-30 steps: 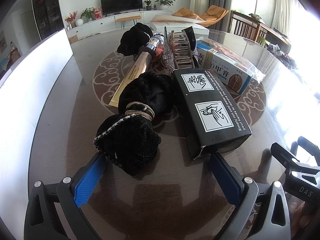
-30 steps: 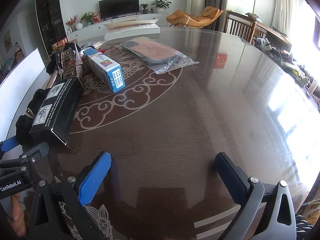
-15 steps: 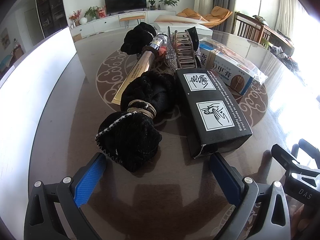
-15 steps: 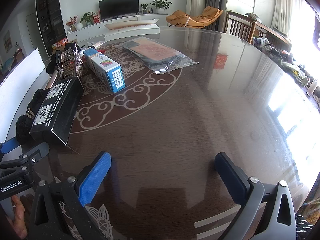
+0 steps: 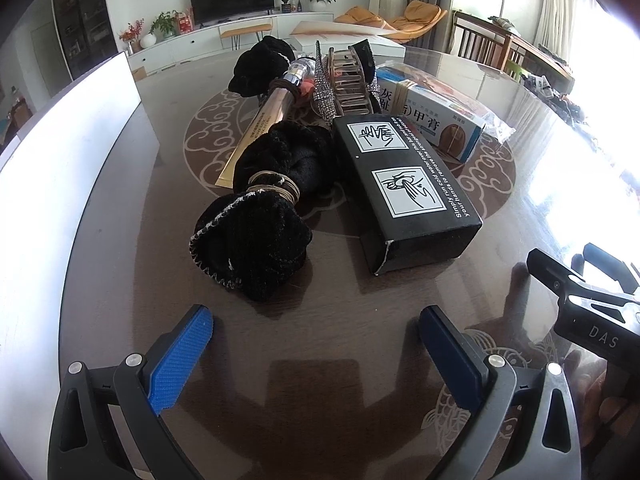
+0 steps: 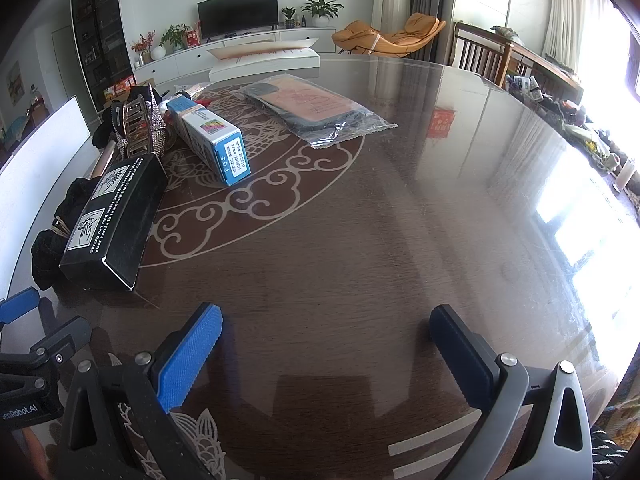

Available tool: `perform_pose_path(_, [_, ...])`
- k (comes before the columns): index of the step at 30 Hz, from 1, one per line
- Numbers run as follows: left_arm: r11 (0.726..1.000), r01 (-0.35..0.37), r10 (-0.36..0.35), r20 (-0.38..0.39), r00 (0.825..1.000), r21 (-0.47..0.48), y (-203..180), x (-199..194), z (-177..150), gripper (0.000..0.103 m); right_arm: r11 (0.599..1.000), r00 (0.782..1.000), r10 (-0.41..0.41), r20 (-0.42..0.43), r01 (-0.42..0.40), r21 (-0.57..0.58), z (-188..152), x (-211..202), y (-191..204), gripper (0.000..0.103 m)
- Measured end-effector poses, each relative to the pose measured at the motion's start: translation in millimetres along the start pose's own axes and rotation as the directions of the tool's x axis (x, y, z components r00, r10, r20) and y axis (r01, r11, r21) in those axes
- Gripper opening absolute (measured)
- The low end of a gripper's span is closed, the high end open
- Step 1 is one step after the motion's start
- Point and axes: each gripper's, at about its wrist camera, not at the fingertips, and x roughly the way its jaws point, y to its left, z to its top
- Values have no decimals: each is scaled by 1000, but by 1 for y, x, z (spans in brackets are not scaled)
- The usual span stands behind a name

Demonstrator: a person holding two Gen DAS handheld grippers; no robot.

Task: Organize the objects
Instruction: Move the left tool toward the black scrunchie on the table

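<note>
Objects: whole pile sits bunched on the dark table [image 6: 360, 240], left of centre
Black box [image 5: 404, 184]: biggest, lying flat, touching the black scrunchie [image 5: 256, 236]
Blue box [image 6: 208, 140]: just behind it
Gold tube [image 5: 260, 124]: partly under the scrunchie
Left gripper [image 5: 316, 344]: wide apart, nothing in it, just short of the scrunchie
Right gripper [image 6: 326, 344]: spread too, over bare table

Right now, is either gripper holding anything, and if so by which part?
Nothing is held. The left gripper and the right gripper are both open over bare table; the black scrunchie lies ahead, untouched.
</note>
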Motion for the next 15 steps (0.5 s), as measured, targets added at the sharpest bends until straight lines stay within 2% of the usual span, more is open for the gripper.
perform_pose_path(15, [1000,-2,2,-14,1000,7,-2,-1,-1,103,1000,1000,0,0,0,0,0,0,0,103])
